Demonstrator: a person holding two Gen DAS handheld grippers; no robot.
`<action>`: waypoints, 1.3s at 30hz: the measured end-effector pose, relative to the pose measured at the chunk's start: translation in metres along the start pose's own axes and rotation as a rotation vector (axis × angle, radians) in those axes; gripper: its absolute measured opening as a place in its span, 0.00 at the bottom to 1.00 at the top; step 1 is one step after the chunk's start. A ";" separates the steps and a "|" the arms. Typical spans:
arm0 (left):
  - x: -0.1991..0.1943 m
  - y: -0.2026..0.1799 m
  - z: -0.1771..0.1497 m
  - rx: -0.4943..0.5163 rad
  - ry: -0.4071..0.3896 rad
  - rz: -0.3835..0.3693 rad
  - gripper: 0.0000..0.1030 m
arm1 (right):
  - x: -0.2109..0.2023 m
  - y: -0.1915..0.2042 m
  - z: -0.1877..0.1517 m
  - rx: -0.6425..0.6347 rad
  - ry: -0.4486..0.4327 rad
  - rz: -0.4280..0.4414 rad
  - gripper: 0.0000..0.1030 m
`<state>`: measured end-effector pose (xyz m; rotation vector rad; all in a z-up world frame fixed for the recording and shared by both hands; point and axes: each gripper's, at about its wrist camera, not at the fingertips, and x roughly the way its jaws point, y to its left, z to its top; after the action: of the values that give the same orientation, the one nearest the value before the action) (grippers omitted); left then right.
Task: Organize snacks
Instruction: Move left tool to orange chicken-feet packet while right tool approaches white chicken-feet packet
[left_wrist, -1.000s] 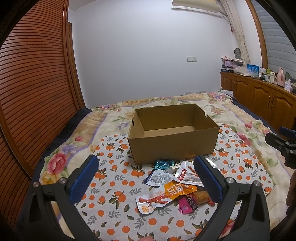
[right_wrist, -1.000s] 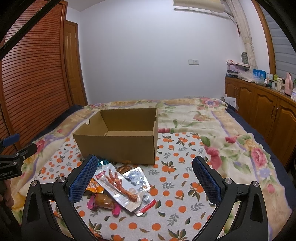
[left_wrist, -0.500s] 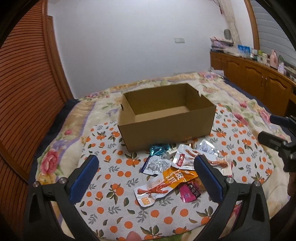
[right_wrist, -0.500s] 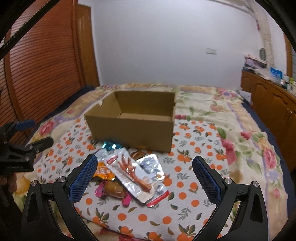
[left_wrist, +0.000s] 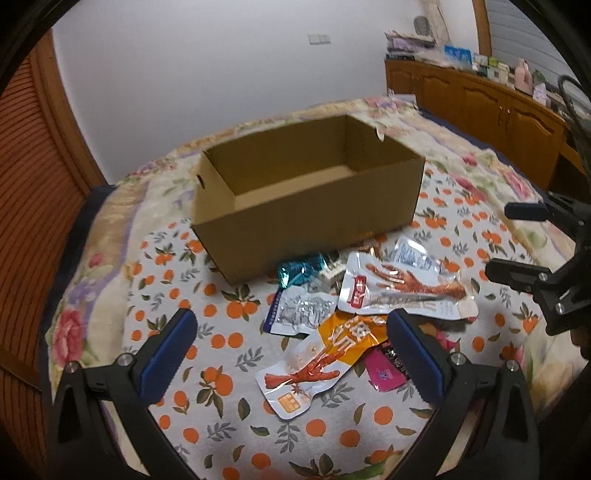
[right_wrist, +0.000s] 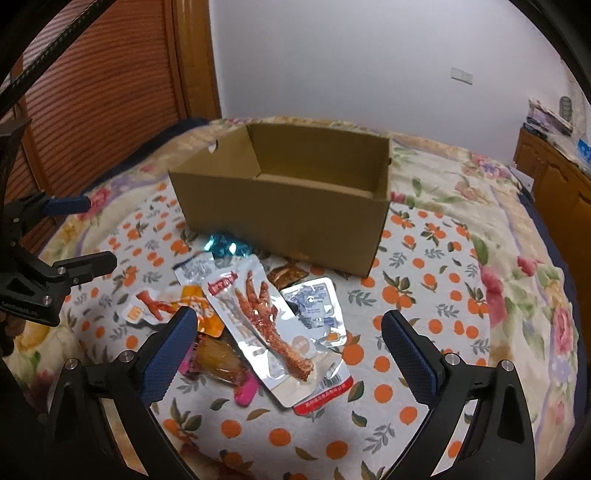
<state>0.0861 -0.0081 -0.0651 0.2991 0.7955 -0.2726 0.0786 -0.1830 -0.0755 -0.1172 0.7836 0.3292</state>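
On the far left we see a slatted wooden wardrobe (left_wrist: 33, 184) standing beside the bed (left_wrist: 110, 236), which is covered by a floral quilt and a cloth printed with oranges. Our left gripper (left_wrist: 291, 330) hovers over this cloth with its blue-padded fingers (left_wrist: 168, 350) spread wide and nothing between them. Ahead of it, toward the middle of the bed, sits the open cardboard box (left_wrist: 306, 206), upright, and we see nothing inside it.

The snacks lie in a loose overlapping pile on the cloth just in front of the box. From the left of the pile we find a teal wrapper (left_wrist: 301, 271) touching the box's front wall, a silver pouch (left_wrist: 301, 310) just below it, then an orange chicken-foot packet (left_wrist: 321, 360) reaching down between the left gripper's fingers. Beside that a pink packet (left_wrist: 384, 371) peeks out, partly hidden. A large clear chicken-foot packet (right_wrist: 266, 328) lies across the top of the pile, with another clear pouch (right_wrist: 314, 302) tucked under its right edge and a brown sachet (right_wrist: 290, 275) near the box.

Our right gripper (right_wrist: 290, 330) hangs over the large clear packet, jaws wide apart and holding nothing. At the far right a wooden cabinet (left_wrist: 491, 107) lines the wall, its top crowded with small items too blurred to name.
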 end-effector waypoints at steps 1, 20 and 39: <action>0.004 -0.001 -0.001 0.011 0.010 -0.007 0.99 | 0.005 -0.001 0.000 -0.005 0.009 0.002 0.98; 0.090 -0.025 -0.034 0.223 0.238 -0.141 0.90 | 0.056 -0.002 -0.010 -0.039 0.114 0.039 0.96; 0.118 -0.011 -0.039 0.129 0.332 -0.225 0.47 | 0.071 -0.003 -0.013 -0.040 0.159 0.070 0.96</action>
<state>0.1356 -0.0187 -0.1790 0.3823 1.1450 -0.4955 0.1176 -0.1713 -0.1353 -0.1555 0.9399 0.4053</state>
